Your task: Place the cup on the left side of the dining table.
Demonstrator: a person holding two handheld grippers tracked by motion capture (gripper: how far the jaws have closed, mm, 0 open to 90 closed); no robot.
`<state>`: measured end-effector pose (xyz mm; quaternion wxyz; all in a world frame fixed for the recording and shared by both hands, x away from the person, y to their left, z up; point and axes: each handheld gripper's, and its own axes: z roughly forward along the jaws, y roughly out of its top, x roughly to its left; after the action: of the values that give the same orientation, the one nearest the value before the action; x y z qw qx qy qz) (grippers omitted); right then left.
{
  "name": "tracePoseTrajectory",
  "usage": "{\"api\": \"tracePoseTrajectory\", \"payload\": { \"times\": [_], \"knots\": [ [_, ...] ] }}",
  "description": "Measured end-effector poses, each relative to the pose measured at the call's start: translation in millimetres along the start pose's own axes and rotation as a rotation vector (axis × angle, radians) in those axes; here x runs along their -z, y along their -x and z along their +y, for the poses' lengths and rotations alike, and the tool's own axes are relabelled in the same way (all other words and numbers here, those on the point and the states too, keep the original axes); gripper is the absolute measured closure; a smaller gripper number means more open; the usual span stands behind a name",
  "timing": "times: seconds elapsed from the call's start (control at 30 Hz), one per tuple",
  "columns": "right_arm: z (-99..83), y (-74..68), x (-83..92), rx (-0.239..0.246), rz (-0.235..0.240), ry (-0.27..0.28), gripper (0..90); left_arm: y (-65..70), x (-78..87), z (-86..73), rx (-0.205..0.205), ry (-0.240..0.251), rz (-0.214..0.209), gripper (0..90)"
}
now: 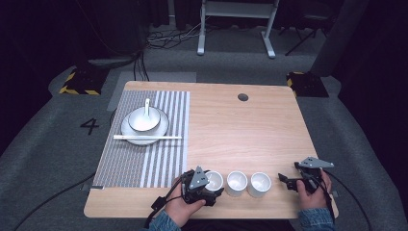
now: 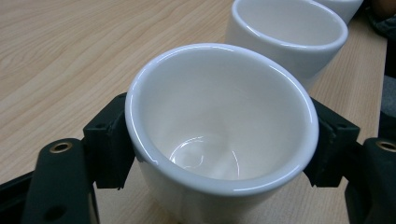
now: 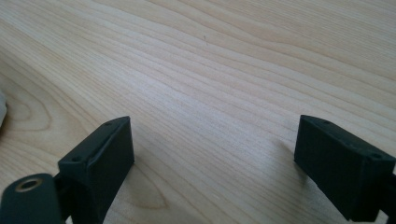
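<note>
Three white cups stand in a row near the table's front edge. My left gripper [image 1: 208,185] is shut on the leftmost cup [image 1: 214,180]. In the left gripper view its black jaws press both sides of that cup [image 2: 219,121], which is empty, and the middle cup [image 2: 289,32] stands just behind it. The middle cup [image 1: 236,183] and the right cup [image 1: 260,184] stand free. To the right of the row, my right gripper [image 1: 289,173] is open, a short way from the right cup. In the right gripper view the right gripper [image 3: 212,158] has bare wood between its jaws.
A striped placemat [image 1: 163,159] covers the table's left part. On it sit a white plate [image 1: 163,126] with a bowl [image 1: 143,120] and spoon [image 1: 146,103], and chopsticks [image 1: 146,137] across the plate's front. A cable hole [image 1: 243,97] lies at the back.
</note>
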<state>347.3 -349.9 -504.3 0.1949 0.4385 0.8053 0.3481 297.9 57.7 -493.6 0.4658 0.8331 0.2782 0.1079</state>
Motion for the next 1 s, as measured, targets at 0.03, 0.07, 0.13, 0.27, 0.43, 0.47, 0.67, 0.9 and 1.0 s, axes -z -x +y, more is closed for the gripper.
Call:
{"api": "tracePoseTrajectory", "payload": {
  "times": [0.03,0.07,0.13,0.27,0.43,0.47,0.67,0.9,1.0],
  "knots": [
    [0.0,0.0,0.0,0.000,-0.001,0.000,12.0,0.0,0.0,-0.1,-0.001,0.000,-0.001,25.3],
    [0.0,0.0,0.1,0.000,0.000,-0.001,12.0,-0.1,0.0,-0.3,-0.002,0.001,-0.002,25.4],
    [0.0,0.0,0.0,0.000,0.000,0.000,12.0,-0.3,0.1,-0.7,-0.008,0.001,-0.002,25.4],
    [0.0,-0.1,0.0,-0.002,-0.001,0.000,12.0,-0.5,-0.4,-2.1,-0.027,0.011,0.001,25.9],
    [0.0,0.0,0.0,0.000,0.000,0.000,12.0,-1.0,-0.7,-3.0,-0.037,0.018,0.000,26.0],
    [0.0,0.0,0.0,0.000,0.000,-0.001,12.0,-1.1,-0.7,-3.2,-0.039,0.019,0.000,26.1],
    [0.0,0.0,0.0,0.000,0.000,0.000,12.0,-1.1,-0.8,-3.9,-0.042,0.026,0.000,26.2],
    [0.0,0.0,0.0,0.000,0.000,0.000,12.0,-1.0,-0.4,-2.4,-0.056,0.013,-0.001,26.3],
    [0.1,0.1,0.1,0.001,0.000,-0.001,12.0,-0.3,-0.1,-0.7,-0.061,0.000,-0.004,26.4]
  ]
}}
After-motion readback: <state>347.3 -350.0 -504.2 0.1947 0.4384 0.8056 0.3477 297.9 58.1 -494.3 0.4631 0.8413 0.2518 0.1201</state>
